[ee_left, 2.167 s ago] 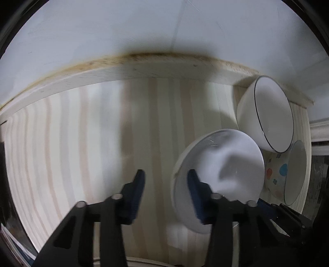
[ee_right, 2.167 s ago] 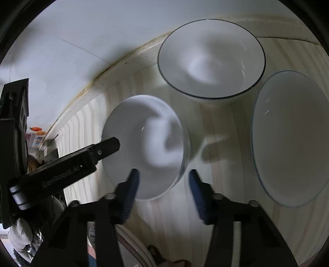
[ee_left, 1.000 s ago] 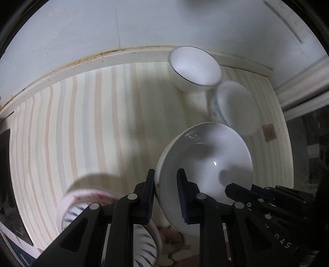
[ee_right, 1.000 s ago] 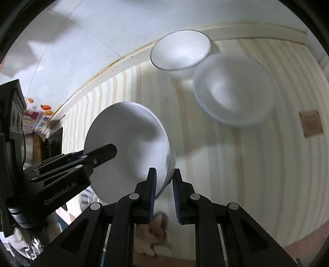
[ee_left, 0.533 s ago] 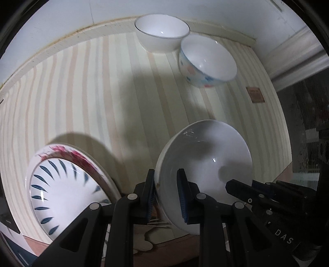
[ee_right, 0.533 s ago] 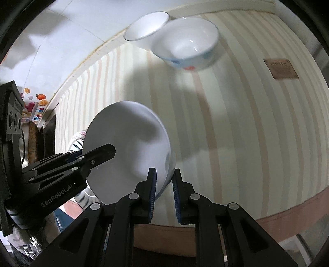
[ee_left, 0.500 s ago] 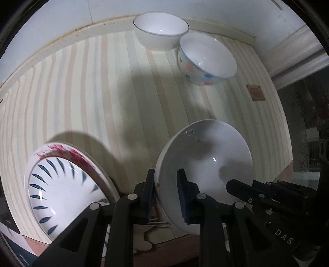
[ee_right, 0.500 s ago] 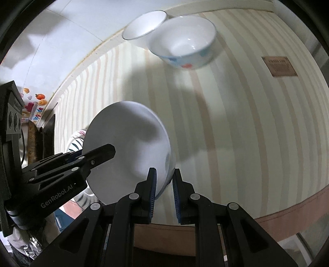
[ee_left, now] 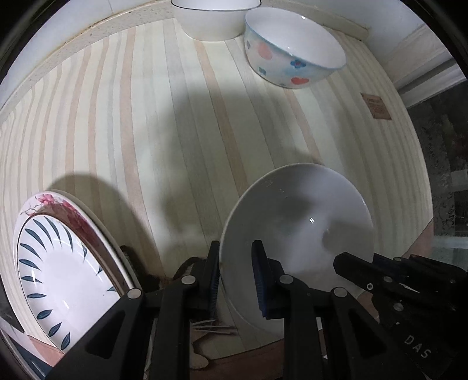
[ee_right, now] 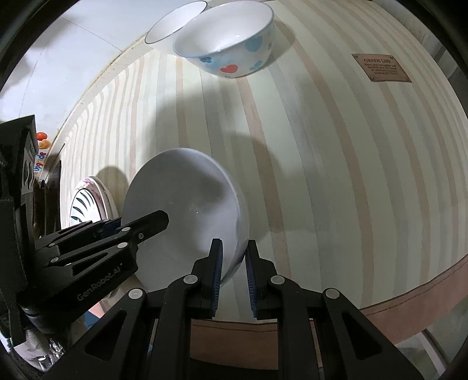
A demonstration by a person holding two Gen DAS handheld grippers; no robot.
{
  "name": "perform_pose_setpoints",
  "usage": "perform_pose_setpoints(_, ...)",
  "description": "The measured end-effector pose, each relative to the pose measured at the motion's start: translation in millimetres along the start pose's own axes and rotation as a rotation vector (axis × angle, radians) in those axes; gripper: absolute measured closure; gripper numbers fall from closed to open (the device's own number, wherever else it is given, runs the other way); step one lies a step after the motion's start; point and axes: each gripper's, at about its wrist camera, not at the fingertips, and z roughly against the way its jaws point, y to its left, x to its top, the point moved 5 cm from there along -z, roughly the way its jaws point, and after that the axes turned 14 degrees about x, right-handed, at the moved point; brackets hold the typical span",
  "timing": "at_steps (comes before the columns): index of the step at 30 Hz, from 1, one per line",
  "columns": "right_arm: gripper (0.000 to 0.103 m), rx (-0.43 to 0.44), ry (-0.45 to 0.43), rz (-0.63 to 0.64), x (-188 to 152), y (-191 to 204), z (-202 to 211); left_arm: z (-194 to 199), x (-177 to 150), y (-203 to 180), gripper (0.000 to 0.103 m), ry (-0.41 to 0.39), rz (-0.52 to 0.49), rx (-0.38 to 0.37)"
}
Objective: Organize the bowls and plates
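Both grippers clamped on same white bowl [ee_left: 295, 231]: left gripper [ee_left: 235, 277] pinches left rim, right gripper [ee_right: 234, 273] pinches opposite rim. Bowl tilted, held above striped table [ee_left: 175, 117], likely two-point hold for stability in carry. Leaf-pattern plate [ee_left: 58, 271] just left of left jaws. Heart-print bowl [ee_left: 292, 55] and plain rimmed bowl [ee_left: 210, 20] far ahead, touching. Path between looks unobstructed.
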Motion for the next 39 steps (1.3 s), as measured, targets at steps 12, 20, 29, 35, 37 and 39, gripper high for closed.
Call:
perform_pose_setpoints(12, 0.082, 0.049, 0.064, -0.027, 1.6, -7.8, 4.8, 11.6, 13.1, -8.3, 0.084, 0.007, 0.0, 0.031)
perform_pose_setpoints(20, 0.062, 0.13, -0.068, -0.066, 41.5, -22.1, 76.6, 78.5, 75.9, 21.4, 0.067, -0.124, 0.102, -0.012)
perform_pose_setpoints(29, 0.055, 0.151, -0.171, -0.065, 155.3, -32.3, 78.0, 39.1, 178.6, -2.7, 0.067, -0.063, 0.13, -0.079)
perform_pose_setpoints(35, 0.055, 0.12, -0.129, -0.08, 198.7, -42.9, 40.1, 0.3, 203.0, -24.6, 0.067, 0.004, 0.071, -0.05)
perform_pose_setpoints(37, 0.055, 0.111, -0.113, -0.084, 206.1, -43.5, 26.1, -8.7, 206.1, -30.9, 0.07, 0.013, 0.052, -0.035)
perform_pose_setpoints(39, 0.072, 0.089, -0.099, -0.078, 209.9, -44.8, 13.7, -11.8, 205.6, -34.7, 0.084, 0.008, 0.046, -0.024)
